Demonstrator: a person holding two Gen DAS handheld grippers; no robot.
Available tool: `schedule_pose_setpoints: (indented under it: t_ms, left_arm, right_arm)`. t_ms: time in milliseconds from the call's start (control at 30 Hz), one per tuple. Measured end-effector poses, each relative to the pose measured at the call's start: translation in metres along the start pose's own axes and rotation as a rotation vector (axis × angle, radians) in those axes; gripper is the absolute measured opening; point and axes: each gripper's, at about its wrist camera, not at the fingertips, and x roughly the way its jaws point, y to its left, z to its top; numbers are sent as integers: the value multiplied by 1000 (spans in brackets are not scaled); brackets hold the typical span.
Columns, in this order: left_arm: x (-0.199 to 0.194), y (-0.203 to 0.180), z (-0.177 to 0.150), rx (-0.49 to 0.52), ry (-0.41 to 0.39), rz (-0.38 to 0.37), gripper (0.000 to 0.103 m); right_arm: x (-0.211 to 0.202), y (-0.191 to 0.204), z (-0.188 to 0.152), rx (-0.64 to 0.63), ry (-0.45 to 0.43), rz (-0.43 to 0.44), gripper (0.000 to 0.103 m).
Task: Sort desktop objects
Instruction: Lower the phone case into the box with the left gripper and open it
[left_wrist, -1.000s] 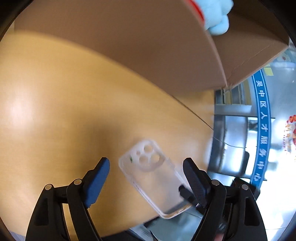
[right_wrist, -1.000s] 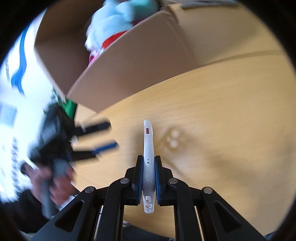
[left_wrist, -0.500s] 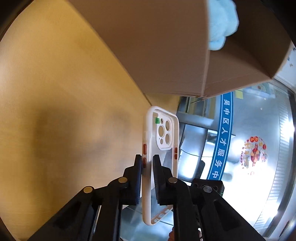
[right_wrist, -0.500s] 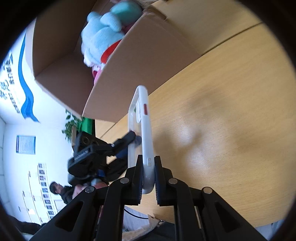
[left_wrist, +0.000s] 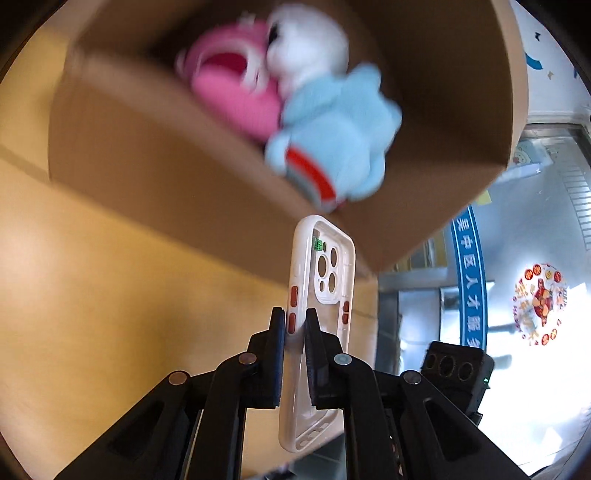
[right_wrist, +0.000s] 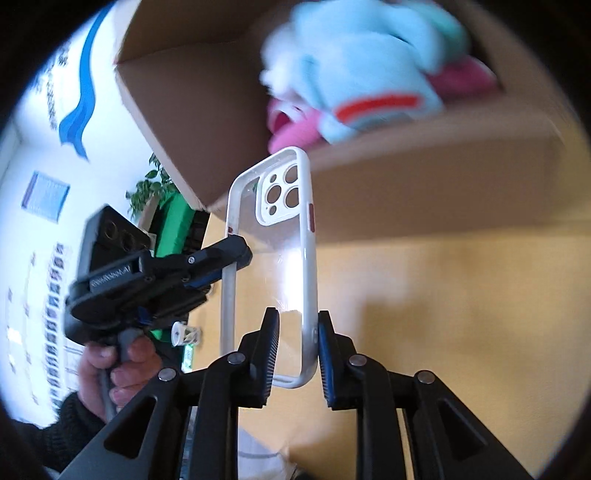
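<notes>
One clear phone case with a white rim and red side buttons is held upright in the air, above a yellow wooden table and just in front of one open cardboard box. Two hand-held grippers meet at this single case.

The left gripper is clamped on one long edge of the case, its two black jaws pressed against the rim beside the red buttons. From the right wrist view, the same left gripper reaches in from the left side and grips the case's far edge, and the person's hand wraps its handle, a dark sleeve below.

The right gripper has its jaws apart on either side of the case's near long edge. The rim sits against the right jaw, while a gap shows beside the left jaw, so it is not pinching.

Inside the box lie two soft toys, blurred: one light blue and white plush with a red stripe, and one pink plush touching it.
</notes>
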Motion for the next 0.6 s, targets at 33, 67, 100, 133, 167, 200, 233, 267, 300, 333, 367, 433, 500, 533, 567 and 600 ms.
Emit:
schedule_pose_setpoints:
  t_ms: [33,67,100,133,167,200,233,267,300,333,367,433,500,533,567,600]
  left_arm:
    - [-1,1,11,12,-10,18,9]
    - [0,4,19,16,-11,37,9]
    - [1,7,28,17,-8,55,9]
    - [3,10,36,19,-6,74,9]
    - [4,12,45,21,-3,92,9]
    - [6,15,54,22,-1,111,9]
    - [7,18,62,24,2,130,9]
    - [9,21,71,26,4,148,9]
    - [11,24,79,27,7,167,9]
    - [15,26,85,23,18,173,10]
    - [18,28,88,22,28,173,11]
    - [23,30,93,28,46,178,12]
    - [25,27,97,35,61,196,12]
    - [27,24,97,40,69,198,12]
    - [29,22,96,45,78,197,12]
    - [33,19,95,50,90,193,12]
  right_arm:
    - [6,7,10,-22,-1,-9,20]
    - [13,13,20,-40,7,-25,21]
    - [23,17,31,-57,21,-41,21]
    - [32,21,42,-73,36,-58,21]
    - [39,22,49,-71,51,-66,22]
    - [48,22,59,-67,70,-75,22]
    - [57,23,68,-63,89,-84,22]
    - [65,24,78,-57,97,-87,22]
    - [69,21,82,-37,111,-84,22]
    - [74,18,86,-17,124,-82,22]
    - [76,18,87,-11,129,-80,22]
    - [79,19,88,-3,132,-82,22]
    - [77,20,87,-2,122,-91,22]
    - [74,20,86,-3,113,-99,22]
    - [70,19,84,0,101,-102,22]
    - [65,17,83,4,89,-105,21]
